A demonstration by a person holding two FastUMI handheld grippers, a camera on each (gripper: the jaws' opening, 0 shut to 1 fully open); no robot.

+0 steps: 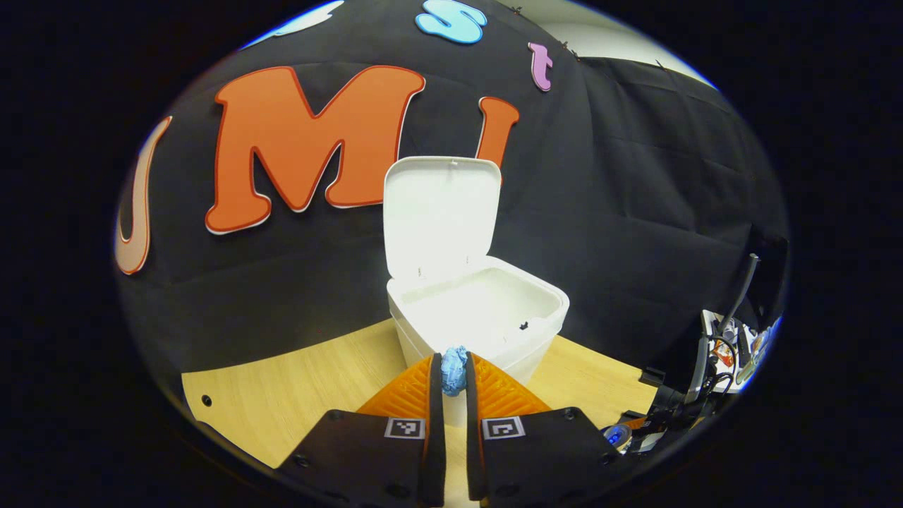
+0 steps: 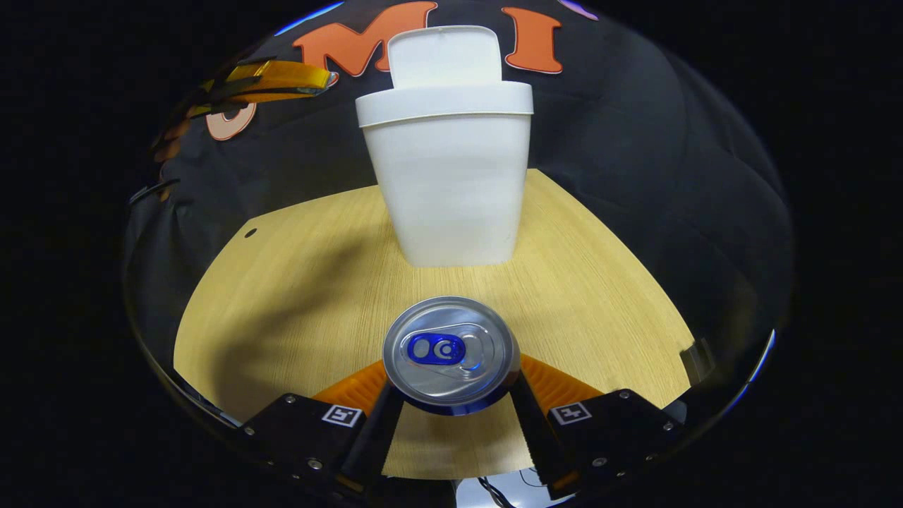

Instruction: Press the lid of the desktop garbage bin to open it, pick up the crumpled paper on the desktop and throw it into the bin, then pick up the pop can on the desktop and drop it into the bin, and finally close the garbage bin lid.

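Observation:
The white desktop bin (image 1: pixel 487 310) stands with its lid (image 1: pixel 441 212) tipped up and its mouth showing. My left gripper (image 1: pixel 453 381) is shut on a blue crumpled paper ball (image 1: pixel 453 370), held just before the bin's near rim and a little above the table. In the right gripper view the bin (image 2: pixel 451 190) stands straight ahead. A pop can (image 2: pixel 451 353) with a silver top and blue tab stands upright between the fingers of my right gripper (image 2: pixel 451 398), which press on its two sides. The other gripper (image 2: pixel 282 74) hangs at the upper left.
The light wooden table (image 2: pixel 296 282) stretches around the bin, with black cloth close behind it. In the left gripper view, cables and gear (image 1: pixel 723 353) sit at the far right edge of the table.

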